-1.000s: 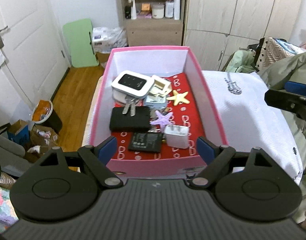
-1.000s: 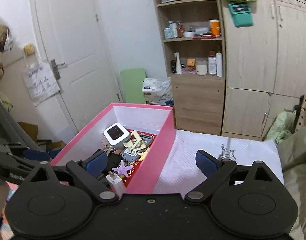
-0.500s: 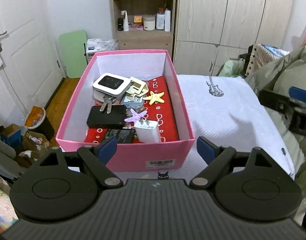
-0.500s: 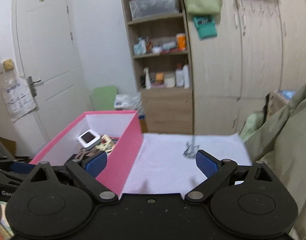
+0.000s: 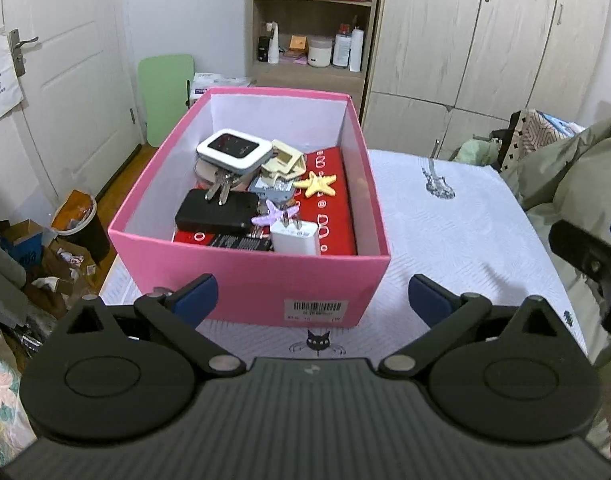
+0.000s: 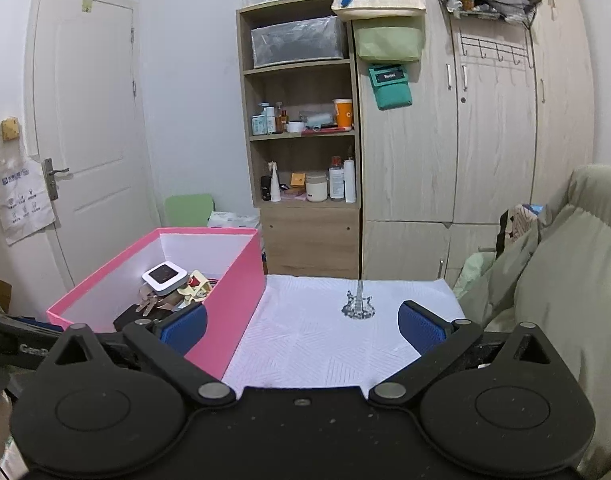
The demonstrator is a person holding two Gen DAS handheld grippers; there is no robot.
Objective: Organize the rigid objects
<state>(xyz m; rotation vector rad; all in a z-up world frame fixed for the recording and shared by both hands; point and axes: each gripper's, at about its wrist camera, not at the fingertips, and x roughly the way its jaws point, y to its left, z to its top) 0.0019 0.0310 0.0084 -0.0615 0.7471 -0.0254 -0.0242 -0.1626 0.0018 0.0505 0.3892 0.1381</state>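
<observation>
A pink box (image 5: 257, 280) stands on a white cloth (image 5: 445, 216); it also shows in the right wrist view (image 6: 233, 304). It holds a white device (image 5: 234, 149), a black case (image 5: 215, 213), a white charger (image 5: 295, 237), a yellow starfish (image 5: 316, 184), a purple starfish (image 5: 276, 213) and other small items. My left gripper (image 5: 311, 298) is open and empty, in front of the box's near wall. My right gripper (image 6: 301, 326) is open and empty, over the cloth to the right of the box.
A wooden shelf unit (image 6: 305, 160) with bottles and a wardrobe (image 6: 485, 120) stand behind. A white door (image 6: 89, 140) is at the left. A green quilt (image 6: 565, 280) lies at the right. Clutter and a bin (image 5: 77, 220) sit on the floor at the left.
Both grippers have pulled back and away from the box. The left one was over the box's near edge and now sits in front of it. The right view has tilted upward.
</observation>
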